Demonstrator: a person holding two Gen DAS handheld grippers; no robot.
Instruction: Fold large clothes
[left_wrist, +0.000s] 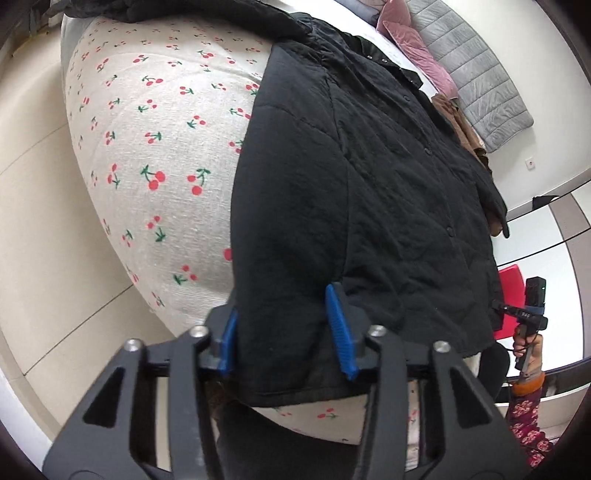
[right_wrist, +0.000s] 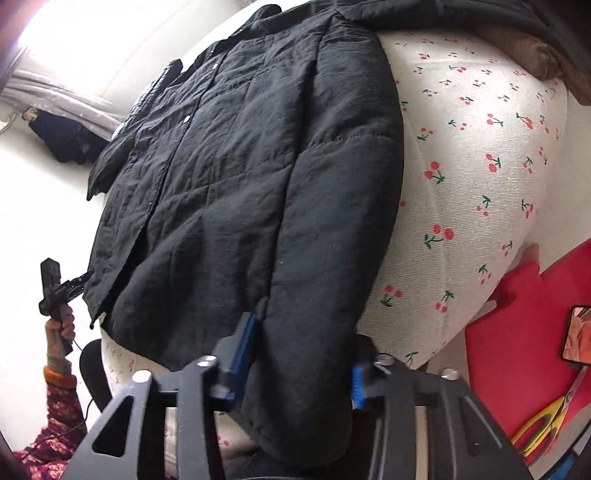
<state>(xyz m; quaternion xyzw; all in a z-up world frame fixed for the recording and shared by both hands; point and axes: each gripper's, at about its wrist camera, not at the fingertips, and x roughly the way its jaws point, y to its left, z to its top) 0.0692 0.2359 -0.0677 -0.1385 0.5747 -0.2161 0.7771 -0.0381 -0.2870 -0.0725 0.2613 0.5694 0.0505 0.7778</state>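
Note:
A black padded jacket (left_wrist: 369, 184) lies buttoned and spread flat on a cushion with a white cherry-print cover (left_wrist: 155, 147). My left gripper (left_wrist: 284, 336) is shut on the jacket's near hem corner, and the padded fabric fills the gap between its blue pads (left_wrist: 338, 325). In the right wrist view the same jacket (right_wrist: 240, 166) runs away from me over the cherry cover (right_wrist: 461, 184). My right gripper (right_wrist: 301, 362) is shut on the other hem corner. Each view shows the other gripper at the hem, held by a hand in a floral sleeve (right_wrist: 55, 435).
A brown garment (left_wrist: 461, 125), a pink cloth (left_wrist: 413, 40) and a grey quilted pad (left_wrist: 476, 74) lie beyond the jacket. To the right are a red surface (right_wrist: 517, 350), yellow-handled scissors (right_wrist: 543, 421) and a phone (right_wrist: 578, 332). Pale floor tiles (left_wrist: 37, 184) lie to the left.

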